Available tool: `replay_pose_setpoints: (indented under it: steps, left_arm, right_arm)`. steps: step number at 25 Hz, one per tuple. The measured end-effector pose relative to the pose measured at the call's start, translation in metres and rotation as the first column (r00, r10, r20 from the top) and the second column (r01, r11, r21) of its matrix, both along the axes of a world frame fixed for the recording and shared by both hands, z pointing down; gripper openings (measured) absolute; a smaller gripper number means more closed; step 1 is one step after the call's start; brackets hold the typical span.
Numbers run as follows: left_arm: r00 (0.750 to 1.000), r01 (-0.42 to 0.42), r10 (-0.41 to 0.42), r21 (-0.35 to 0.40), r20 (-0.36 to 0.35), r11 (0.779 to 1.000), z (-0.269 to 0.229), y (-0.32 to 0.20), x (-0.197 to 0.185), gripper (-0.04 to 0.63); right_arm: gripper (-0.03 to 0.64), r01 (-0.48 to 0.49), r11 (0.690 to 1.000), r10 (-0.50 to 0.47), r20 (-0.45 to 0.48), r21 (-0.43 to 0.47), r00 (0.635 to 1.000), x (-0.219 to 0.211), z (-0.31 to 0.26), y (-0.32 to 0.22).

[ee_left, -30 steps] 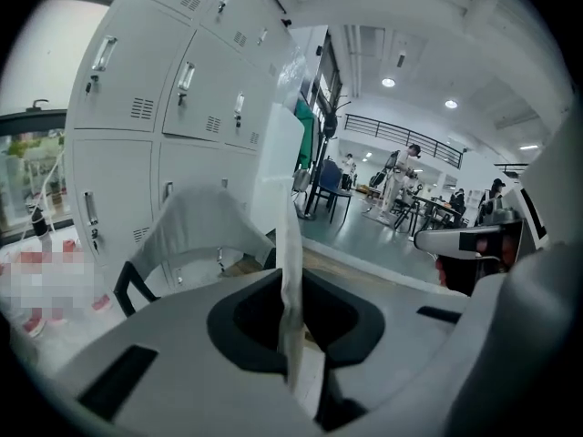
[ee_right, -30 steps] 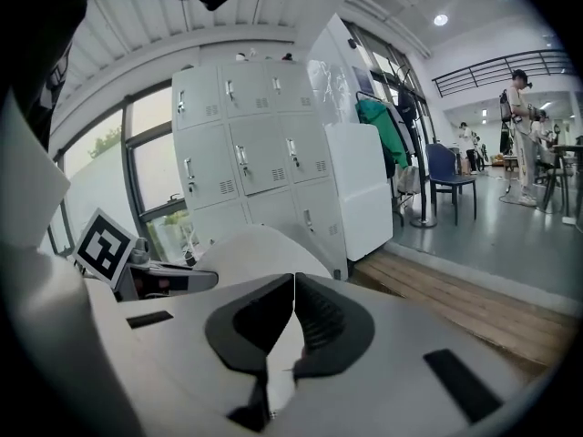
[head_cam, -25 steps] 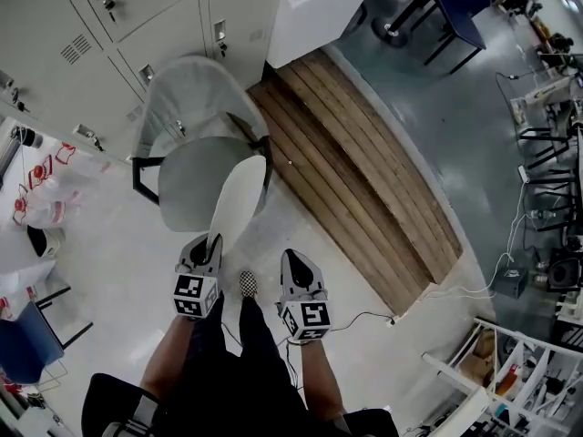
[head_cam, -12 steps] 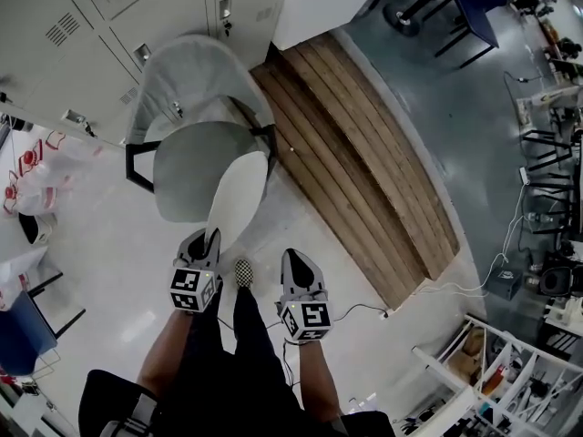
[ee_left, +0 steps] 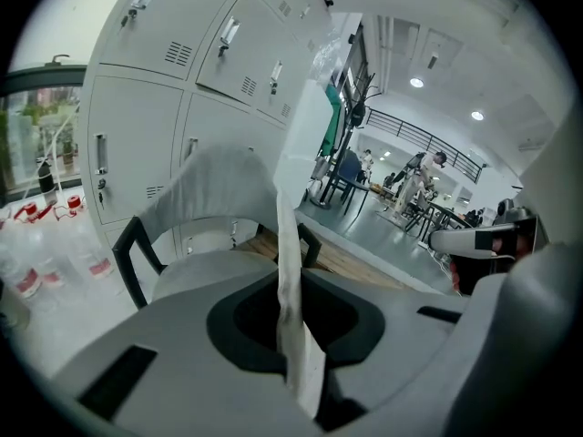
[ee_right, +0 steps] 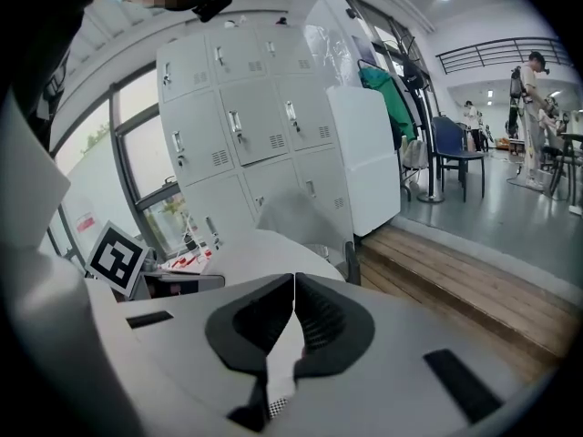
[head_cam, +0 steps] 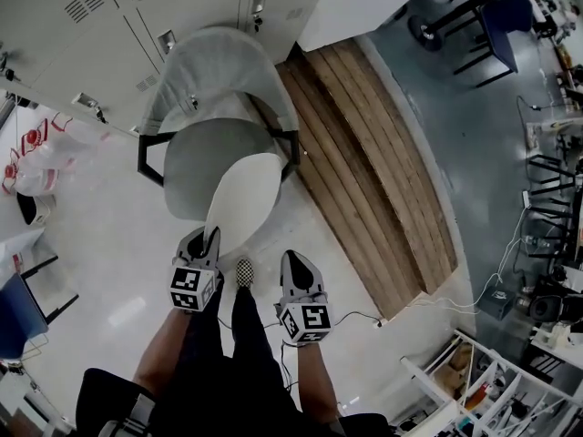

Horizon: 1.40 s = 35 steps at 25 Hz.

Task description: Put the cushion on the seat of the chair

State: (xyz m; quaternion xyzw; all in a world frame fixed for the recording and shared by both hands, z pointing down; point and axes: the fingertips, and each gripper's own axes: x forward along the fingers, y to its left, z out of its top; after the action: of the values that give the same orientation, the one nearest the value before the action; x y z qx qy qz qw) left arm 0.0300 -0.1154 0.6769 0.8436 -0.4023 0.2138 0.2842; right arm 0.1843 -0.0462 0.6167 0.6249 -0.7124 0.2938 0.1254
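The left gripper (head_cam: 208, 240) has its jaws closed narrow on the near edge of the white cushion (head_cam: 242, 198). In the left gripper view the cushion (ee_left: 290, 317) runs edge-on between the jaws as a thin pale strip. From that grip it reaches forward, and its far part is over the front of the grey seat (head_cam: 196, 157) of the chair (head_cam: 211, 66). I cannot tell if it already touches the seat. The right gripper (head_cam: 293, 260) is beside the left one, apart from the cushion. Its jaws are pressed together with nothing between them, as the right gripper view (ee_right: 293, 285) shows.

I judge the cushion to be light and thin, because one pinch at the rim carries it whole. It keeps a flat oval shape and does not fold down, so it seems rather stiff for a pad. The cover looks like soft cloth, not slippery and not fragile. The rim is a good place to hold it. To lay it flat, the free far edge should probably meet the seat first, then the held edge can go down and the jaws let go.
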Motion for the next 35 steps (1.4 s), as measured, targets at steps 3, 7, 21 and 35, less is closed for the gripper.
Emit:
replay_pose_setpoints:
  steps: [3,7,21,35]
  left_arm:
    - [1.000,0.019,-0.018,-0.004,0.004,1.000,0.009,-0.010,-0.014,0.044]
    - [0.999,0.037,-0.037,-0.011,0.011,0.999,0.024,-0.024,-0.035,0.044]
    - [0.995,0.101,-0.099,-0.081,0.026,0.992,0.080,-0.060,-0.091,0.046]
    - [0.988,0.148,-0.141,-0.130,0.060,0.980,0.140,-0.083,-0.131,0.048]
  right_arm:
    - [0.029,0.022,1.000,-0.022,-0.004,-0.015,1.000,-0.012,0.010,-0.008]
    - [0.029,0.037,0.999,-0.037,-0.001,-0.035,0.999,-0.028,0.024,-0.021]
    - [0.029,0.099,0.988,-0.098,0.013,-0.115,0.995,-0.079,0.073,-0.065]
    - [0.029,0.165,0.974,-0.164,0.017,-0.157,0.986,-0.119,0.114,-0.106]
